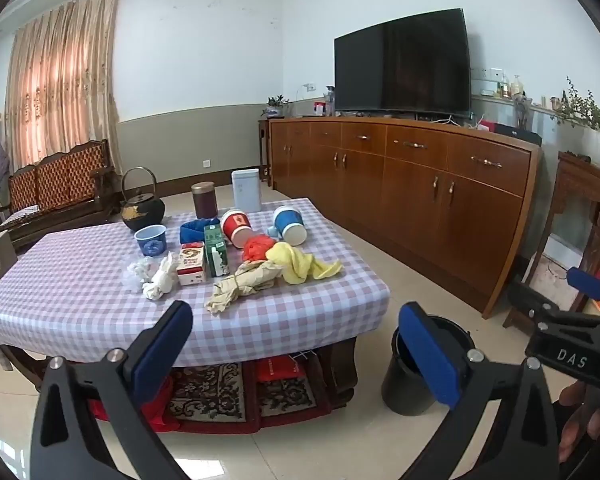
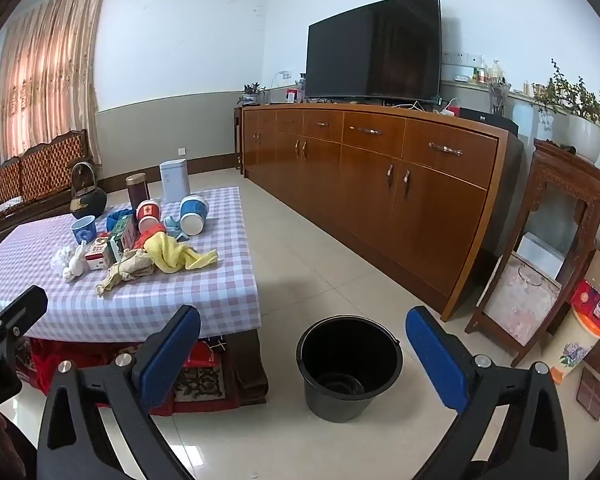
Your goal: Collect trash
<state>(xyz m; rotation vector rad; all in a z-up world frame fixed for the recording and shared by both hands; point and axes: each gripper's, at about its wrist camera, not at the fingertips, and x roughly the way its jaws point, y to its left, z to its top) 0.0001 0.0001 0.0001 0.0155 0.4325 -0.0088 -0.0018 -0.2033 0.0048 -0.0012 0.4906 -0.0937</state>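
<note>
White tissue wads (image 1: 152,276), brown paper (image 1: 240,284) on table (image 1: 80,272): light, soft, crushable; pinch mid-bulge. Left gripper (image 1: 296,344), right gripper (image 2: 304,348) jaws apart, empty. Bucket (image 2: 350,368) empty.

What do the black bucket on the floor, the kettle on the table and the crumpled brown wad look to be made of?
Black bucket: probably plastic, with smooth, slightly glossy walls and a thin rim. Kettle: likely cast iron, dark and matte, with a gold motif and a hooped metal handle. Crumpled brown wad: seemingly kraft paper, dull tan with sharp creases.

Home living room: television (image 1: 402,62), sideboard (image 1: 400,184), curtains (image 1: 60,88).
</note>
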